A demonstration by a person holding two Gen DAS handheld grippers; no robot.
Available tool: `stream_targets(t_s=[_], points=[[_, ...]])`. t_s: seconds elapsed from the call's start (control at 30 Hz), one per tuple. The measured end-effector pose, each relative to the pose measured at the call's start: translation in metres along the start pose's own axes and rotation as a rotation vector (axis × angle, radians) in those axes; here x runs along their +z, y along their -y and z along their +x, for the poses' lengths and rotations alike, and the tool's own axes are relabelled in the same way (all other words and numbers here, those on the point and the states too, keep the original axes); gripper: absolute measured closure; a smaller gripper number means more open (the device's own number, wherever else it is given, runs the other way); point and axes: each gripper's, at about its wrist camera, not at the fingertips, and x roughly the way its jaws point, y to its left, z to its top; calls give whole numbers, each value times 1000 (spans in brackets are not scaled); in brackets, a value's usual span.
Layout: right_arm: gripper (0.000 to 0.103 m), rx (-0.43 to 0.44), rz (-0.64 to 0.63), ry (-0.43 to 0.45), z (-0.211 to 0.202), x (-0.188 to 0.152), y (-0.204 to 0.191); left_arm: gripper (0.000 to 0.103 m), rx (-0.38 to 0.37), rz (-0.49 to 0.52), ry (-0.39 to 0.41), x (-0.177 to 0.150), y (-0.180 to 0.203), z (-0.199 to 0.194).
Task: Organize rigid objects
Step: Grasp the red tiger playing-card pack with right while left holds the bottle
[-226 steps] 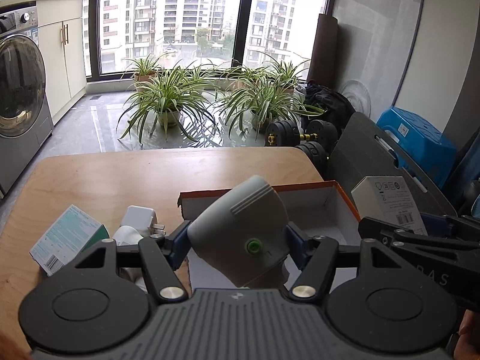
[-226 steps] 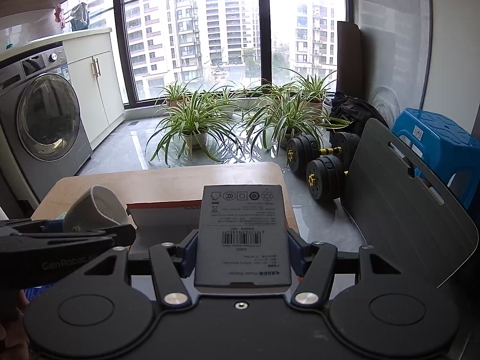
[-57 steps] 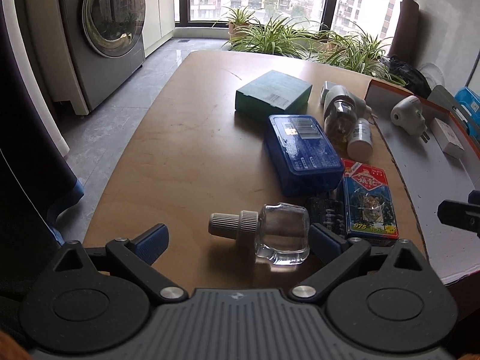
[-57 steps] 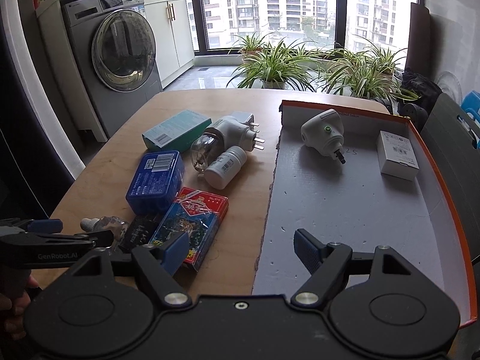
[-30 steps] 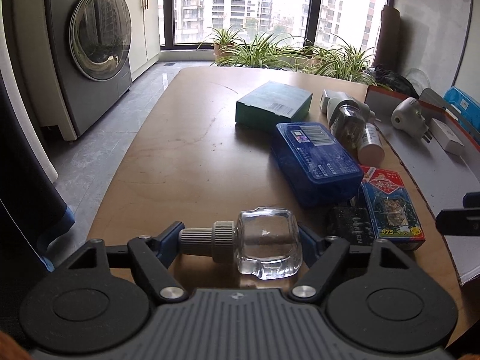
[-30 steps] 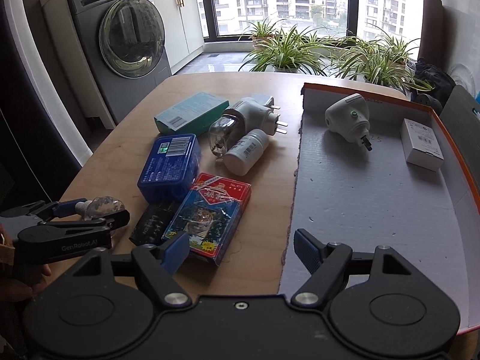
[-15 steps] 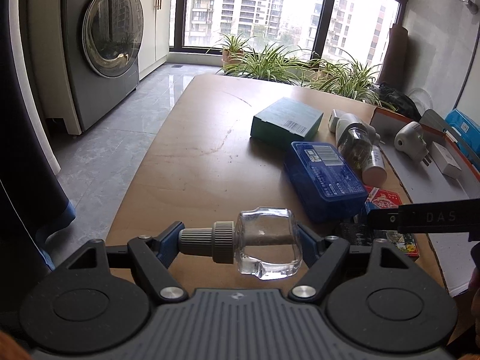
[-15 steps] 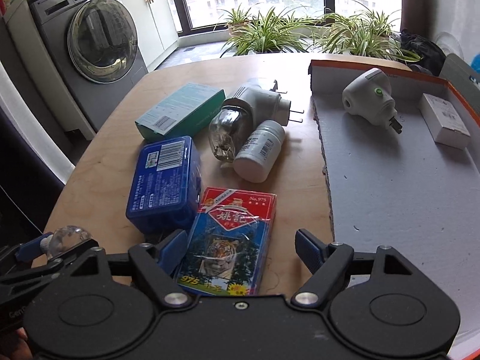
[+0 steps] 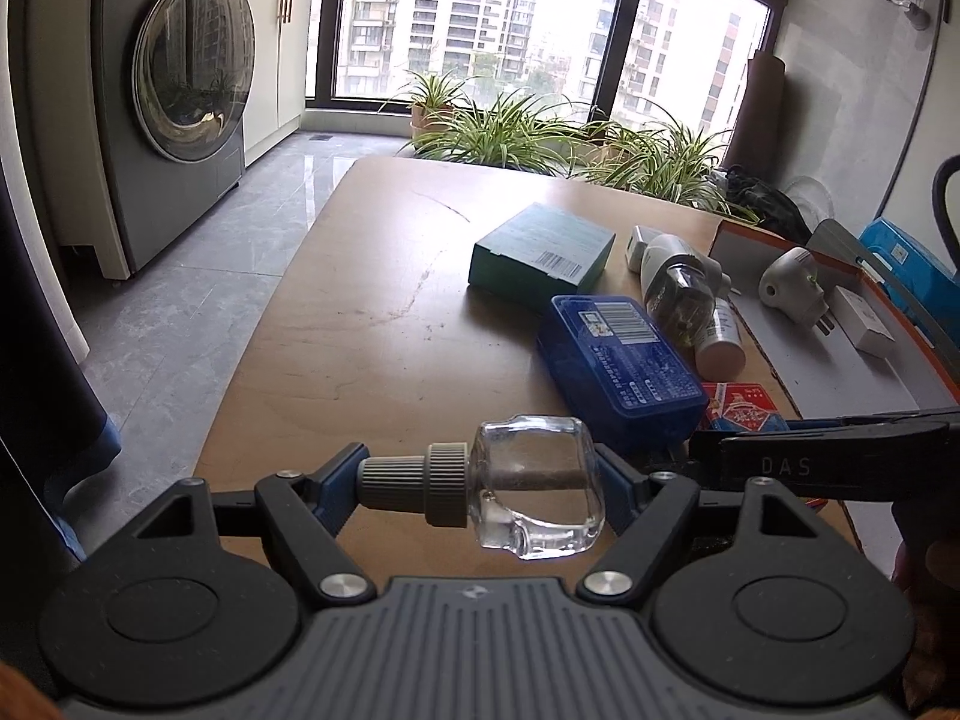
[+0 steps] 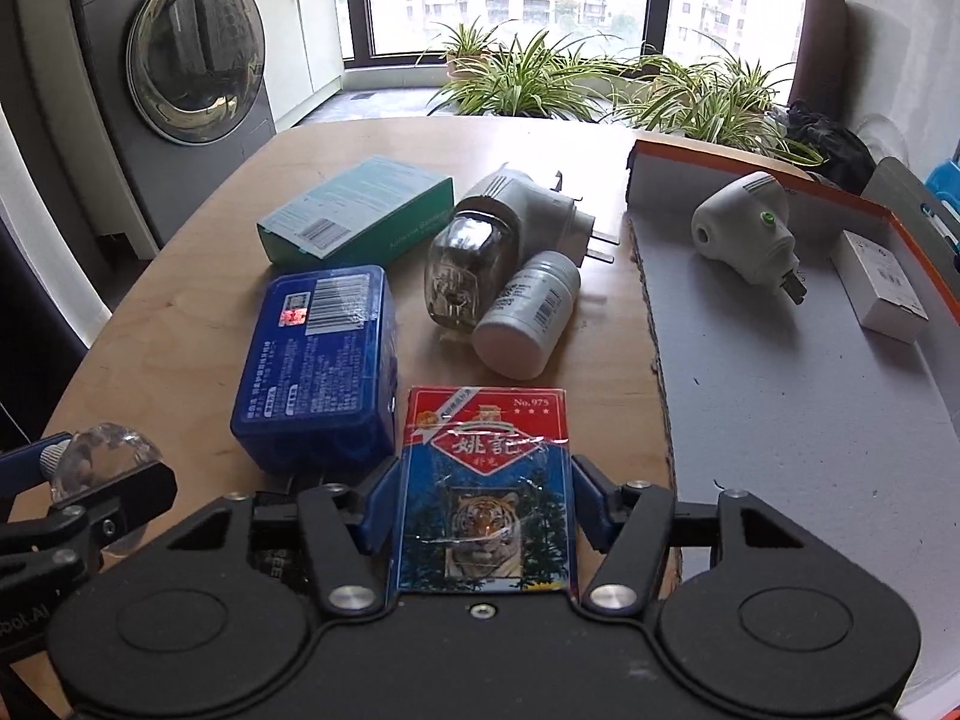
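Clear square glass bottle with a grey ribbed cap (image 9: 528,486) lies sideways, clenched in the left gripper (image 9: 480,483) above the wooden table (image 9: 372,312); the right gripper (image 10: 483,504), jaws just closing, brackets the red-and-blue tiger-printed card pack (image 10: 486,480) beside the orange-rimmed grey cardboard tray (image 10: 810,420); pad contact unclear.

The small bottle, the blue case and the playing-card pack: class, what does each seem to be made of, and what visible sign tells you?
Small bottle: clear glass or hard plastic; see-through, glossy, with a ribbed grey cap, probably plastic.
Blue case: translucent glossy plastic; shiny highlights, with a printed barcode label.
Playing-card pack: printed cardboard, seemingly film-wrapped; glare and wrinkles over the tiger picture.
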Motion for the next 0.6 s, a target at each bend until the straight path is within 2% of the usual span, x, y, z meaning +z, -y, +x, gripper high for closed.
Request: stream_targets(t_s=[0.3,0.6], points=[[32,-12,46,85,-42,4,19,24,-35,0,41,12,15,-14],[32,-38,81,160,-84,10,67,24,-99,35,67,30,72,-21]])
